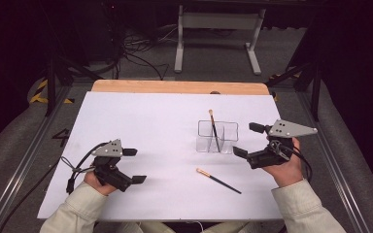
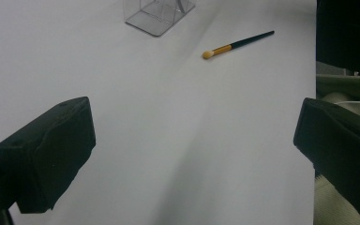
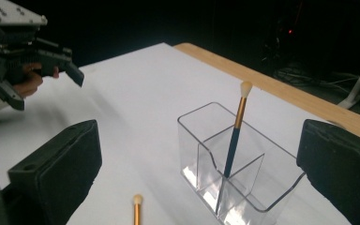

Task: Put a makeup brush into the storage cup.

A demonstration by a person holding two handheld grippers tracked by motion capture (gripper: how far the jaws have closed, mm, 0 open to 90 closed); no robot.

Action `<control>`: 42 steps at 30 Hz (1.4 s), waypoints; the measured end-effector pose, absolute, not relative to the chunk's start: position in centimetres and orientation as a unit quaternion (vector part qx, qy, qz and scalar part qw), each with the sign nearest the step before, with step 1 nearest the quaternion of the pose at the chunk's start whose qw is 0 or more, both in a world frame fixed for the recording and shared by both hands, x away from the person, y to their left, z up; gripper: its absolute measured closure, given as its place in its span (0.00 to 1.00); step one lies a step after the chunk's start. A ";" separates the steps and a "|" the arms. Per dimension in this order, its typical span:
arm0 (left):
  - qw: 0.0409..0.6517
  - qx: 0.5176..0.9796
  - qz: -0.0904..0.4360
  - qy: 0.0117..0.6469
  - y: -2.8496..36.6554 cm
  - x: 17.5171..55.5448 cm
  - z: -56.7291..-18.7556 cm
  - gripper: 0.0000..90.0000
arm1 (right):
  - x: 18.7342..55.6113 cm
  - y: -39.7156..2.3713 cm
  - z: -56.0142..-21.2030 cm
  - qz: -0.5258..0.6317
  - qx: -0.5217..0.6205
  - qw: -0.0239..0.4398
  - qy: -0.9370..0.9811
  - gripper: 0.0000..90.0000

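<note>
A clear plastic organizer with compartments stands right of the table's middle. A makeup brush with a dark handle and pale tip leans upright inside it. A second brush lies flat on the white sheet in front of the organizer. My right gripper is open, just right of the organizer, holding nothing. My left gripper is open over the bare sheet at the front left, also seen as the left gripper in the right gripper view.
The white sheet covers the table, with a wooden edge at the back. A white table frame and cables stand on the floor beyond. Pale sleeves enter at the bottom.
</note>
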State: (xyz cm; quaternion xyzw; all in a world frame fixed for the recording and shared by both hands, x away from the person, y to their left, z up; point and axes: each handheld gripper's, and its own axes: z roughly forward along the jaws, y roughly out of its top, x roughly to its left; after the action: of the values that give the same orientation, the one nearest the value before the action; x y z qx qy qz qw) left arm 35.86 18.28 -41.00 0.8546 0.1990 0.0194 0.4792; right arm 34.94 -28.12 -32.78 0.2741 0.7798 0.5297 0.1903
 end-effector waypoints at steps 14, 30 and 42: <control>0.473 0.858 0.022 0.201 18.4 35.6 -41.1 0.00 | 35.5 -26.6 -33.1 0.458 0.265 0.164 0.833 0.01; 0.471 0.857 0.025 0.208 19.0 35.0 -41.2 0.00 | 36.1 -24.7 -34.6 0.387 0.255 0.127 0.877 0.02; 0.467 0.860 0.024 0.206 18.9 35.0 -41.3 0.00 | 36.3 -23.6 -35.7 0.328 0.254 0.115 0.903 0.03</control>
State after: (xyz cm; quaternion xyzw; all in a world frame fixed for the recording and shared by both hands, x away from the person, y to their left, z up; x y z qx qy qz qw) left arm 35.02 18.88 -41.30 0.8599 0.2057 0.0237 0.4666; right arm 36.26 -23.64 -35.65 0.2537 0.9028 0.3279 0.1145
